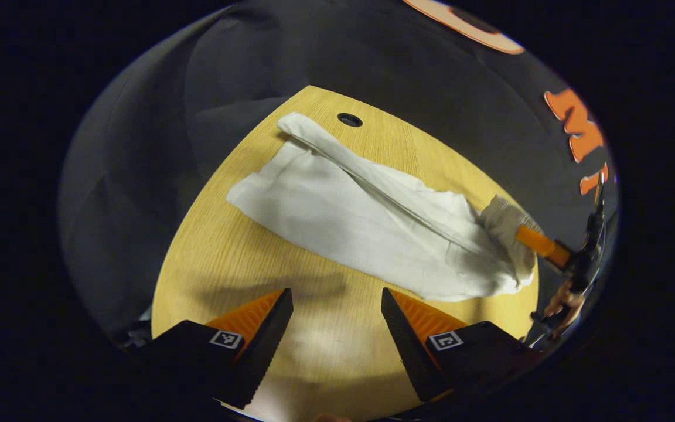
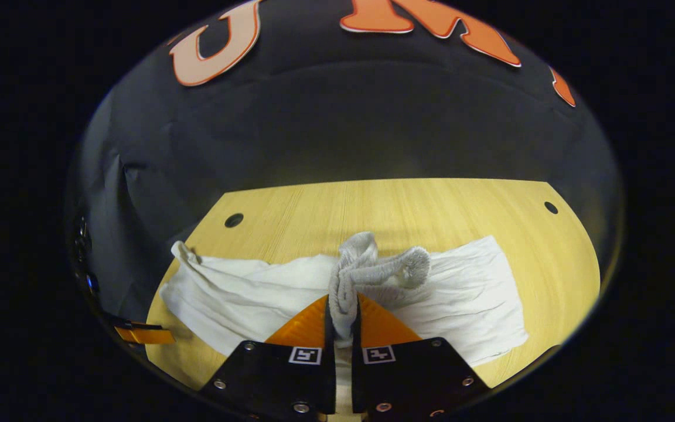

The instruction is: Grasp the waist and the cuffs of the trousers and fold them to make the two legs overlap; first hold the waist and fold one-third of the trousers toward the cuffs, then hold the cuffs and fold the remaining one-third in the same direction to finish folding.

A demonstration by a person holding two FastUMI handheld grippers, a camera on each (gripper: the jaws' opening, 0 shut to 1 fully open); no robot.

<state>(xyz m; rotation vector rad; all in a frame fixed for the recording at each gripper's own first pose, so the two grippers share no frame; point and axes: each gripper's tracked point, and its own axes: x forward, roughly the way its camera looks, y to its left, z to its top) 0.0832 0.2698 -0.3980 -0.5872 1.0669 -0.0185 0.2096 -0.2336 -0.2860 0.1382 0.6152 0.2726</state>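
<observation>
So the white trousers (image 1: pixel 367 223) are lying on the wooden table (image 1: pixel 326 346), and in the left gripper view their long axis runs diagonally: one end points toward the cable hole (image 1: pixel 349 119) at the table's far edge, while the ribbed waistband (image 1: pixel 504 220) sits at the opposite end, well away from that hole. One leg is bunched into a narrow ridge along the top of the flat one.

The right gripper (image 2: pixel 342 319) is clamped on the waistband (image 2: pixel 367 272), with both fingers pressing the bunched elastic between them and lifting it a bit off the table (image 2: pixel 384 205). From its view the trousers (image 2: pixel 238 299) spread sideways, with one end reaching toward the cable hole (image 2: pixel 234 220).

The left gripper (image 1: pixel 337 308) has its jaws wide apart with nothing between them, over bare wood on the near side of the trousers, away from the hole.
</observation>
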